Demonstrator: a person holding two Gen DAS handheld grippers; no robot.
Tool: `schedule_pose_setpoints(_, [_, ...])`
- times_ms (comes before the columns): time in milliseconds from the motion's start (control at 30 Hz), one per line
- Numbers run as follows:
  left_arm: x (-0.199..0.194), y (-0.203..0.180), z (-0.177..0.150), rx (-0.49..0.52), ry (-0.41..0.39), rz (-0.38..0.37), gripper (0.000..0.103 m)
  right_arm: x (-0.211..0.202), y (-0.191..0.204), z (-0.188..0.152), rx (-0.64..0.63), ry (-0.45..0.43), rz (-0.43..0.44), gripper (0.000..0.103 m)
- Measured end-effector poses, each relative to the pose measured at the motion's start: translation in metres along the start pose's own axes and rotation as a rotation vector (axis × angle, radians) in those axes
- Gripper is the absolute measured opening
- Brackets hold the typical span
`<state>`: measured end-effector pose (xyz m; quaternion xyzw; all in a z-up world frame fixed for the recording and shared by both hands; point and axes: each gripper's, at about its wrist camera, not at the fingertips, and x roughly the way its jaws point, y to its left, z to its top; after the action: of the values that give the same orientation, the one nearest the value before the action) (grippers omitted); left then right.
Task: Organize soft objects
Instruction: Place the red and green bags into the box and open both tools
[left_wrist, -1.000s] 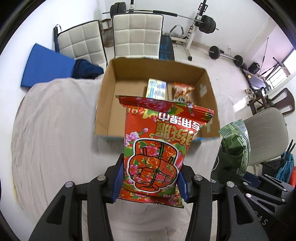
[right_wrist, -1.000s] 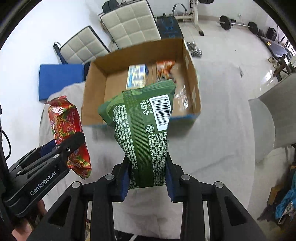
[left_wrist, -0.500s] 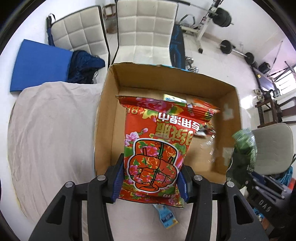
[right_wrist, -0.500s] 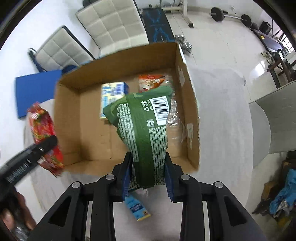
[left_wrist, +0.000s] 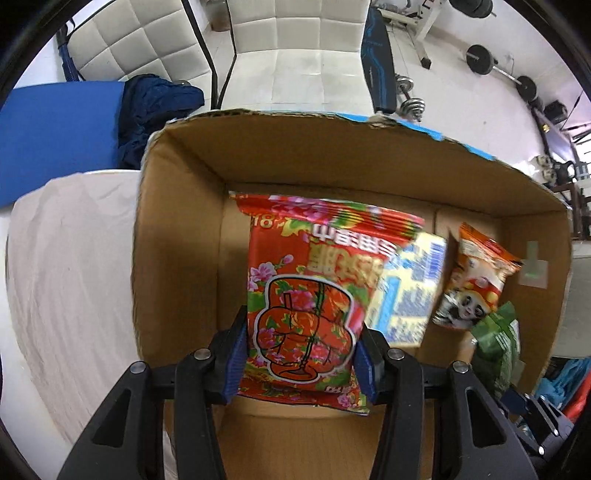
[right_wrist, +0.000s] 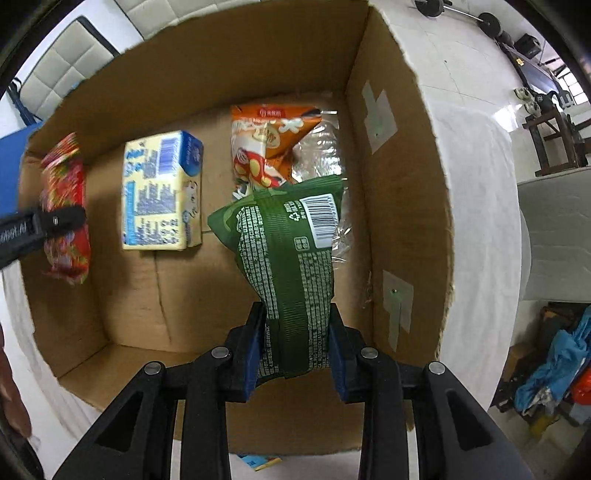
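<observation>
Both grippers point down into an open cardboard box (right_wrist: 402, 206) that stands on a counter (left_wrist: 66, 266) draped in pale cloth.

Left wrist view: the left gripper (left_wrist: 300, 360) has its blue-padded fingers (left_wrist: 236, 358) closed partway onto the lower part of a red flowered snack bag (left_wrist: 314, 295). The bag fills the gap between the pads and extends forward from them over the box floor, near the left wall.

Right wrist view: the right gripper (right_wrist: 295, 347) has its fingers (right_wrist: 255, 350) pressed narrowly together on the lower end of a green snack bag (right_wrist: 288, 251), barcode side facing the camera. The bag hangs inside the box near the right wall.

On the box floor lie a yellow-and-blue pack (right_wrist: 162, 192) and, beside it, an orange snack bag (right_wrist: 266, 147) bearing a panda figure. The upper end of the green bag overlaps the orange bag in view; whether they touch cannot be told. Quilted white chairs (left_wrist: 295, 48) and weights stand beyond the box.
</observation>
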<state>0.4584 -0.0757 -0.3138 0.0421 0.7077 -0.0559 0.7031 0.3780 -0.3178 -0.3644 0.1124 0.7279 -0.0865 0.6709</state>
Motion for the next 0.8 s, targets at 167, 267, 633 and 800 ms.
schedule_pose_setpoints(167, [0.007,0.006,0.010,-0.042,0.032,-0.030,0.047,0.012,0.006,0.002,-0.029,0.046,-0.004,0.037])
schedule_pose_setpoints(267, [-0.001,0.010,0.010,-0.055,0.019,-0.032,0.050,0.010,0.009,-0.002,-0.037,0.038,-0.012,0.067])
schedule_pose_setpoints(633, [-0.054,0.022,-0.030,-0.054,-0.103,-0.038,0.076,-0.019,0.015,-0.029,-0.069,-0.013,0.021,0.087])
schedule_pose_setpoints(800, [-0.081,0.027,-0.062,-0.063,-0.190,-0.021,0.097,-0.038,0.019,-0.045,-0.101,-0.054,0.007,0.101])
